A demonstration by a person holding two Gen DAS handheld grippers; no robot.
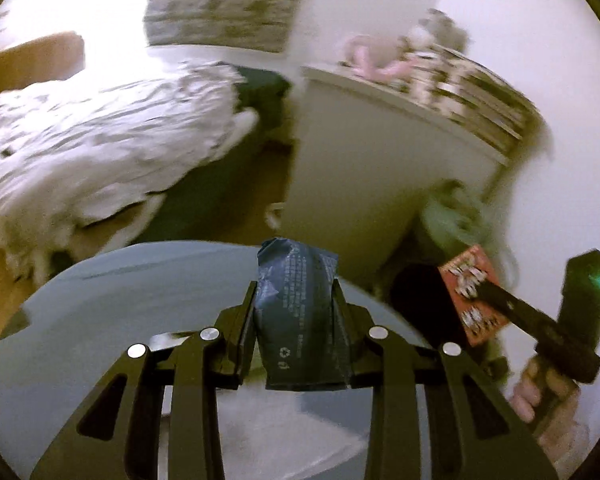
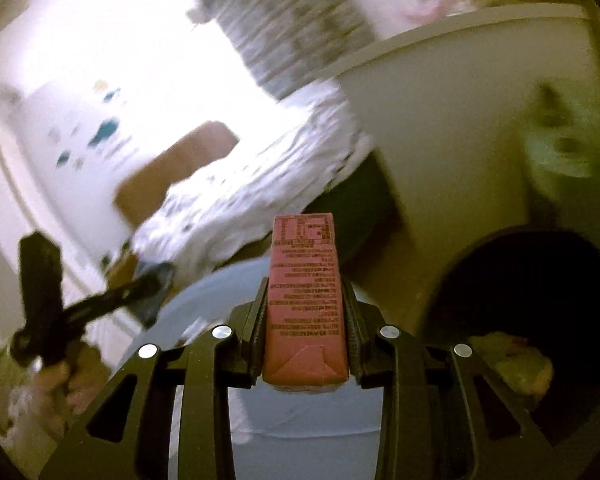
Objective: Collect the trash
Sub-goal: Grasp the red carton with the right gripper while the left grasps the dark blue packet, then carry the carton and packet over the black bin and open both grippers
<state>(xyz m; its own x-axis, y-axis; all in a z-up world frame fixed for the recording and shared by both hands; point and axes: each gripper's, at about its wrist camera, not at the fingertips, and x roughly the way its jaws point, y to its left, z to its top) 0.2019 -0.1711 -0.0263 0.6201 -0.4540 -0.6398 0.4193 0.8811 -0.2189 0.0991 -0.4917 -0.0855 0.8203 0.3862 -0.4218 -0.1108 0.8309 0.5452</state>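
Observation:
My left gripper [image 1: 296,292] is shut on a dark blue crumpled wrapper [image 1: 300,312] with small print and a recycling mark, held above a round grey table [image 1: 120,304]. My right gripper [image 2: 305,292] is shut on a red drink carton [image 2: 305,304], held upright over the same table [image 2: 300,420]. In the left wrist view the right gripper [image 1: 500,300] shows at the right with the red carton [image 1: 470,292] over a black bin opening [image 1: 420,296]. In the right wrist view the left gripper [image 2: 140,284] shows at the left with the wrapper [image 2: 152,292], and the black bin [image 2: 532,300] lies at the right.
A bed with a white patterned duvet [image 1: 100,136] lies at the left. A white cabinet [image 1: 364,160] topped with stacked things and a pink toy [image 1: 372,60] stands behind the bin. A brown headboard [image 2: 180,164] and wooden floor [image 1: 4,280] show. The views are motion-blurred.

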